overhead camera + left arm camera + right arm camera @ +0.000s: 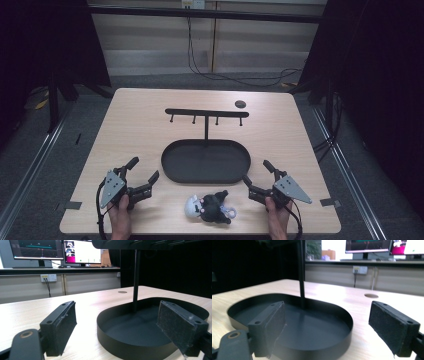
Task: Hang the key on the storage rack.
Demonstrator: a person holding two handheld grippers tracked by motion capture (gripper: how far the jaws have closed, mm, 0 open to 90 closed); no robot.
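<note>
Flanking the small toy bundle (210,207) near the tabletop's (140,125) front edge, left tongs (145,173) and right tongs (256,173) gape wide, empty, beside the black tray (172,170); no legible markings.

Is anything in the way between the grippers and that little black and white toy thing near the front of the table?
Nothing visible blocks it. The small toy bundle lies on bare table between the left hand-held gripper and the right hand-held gripper, both open and empty. The black tray sits beyond it, not between.
</note>
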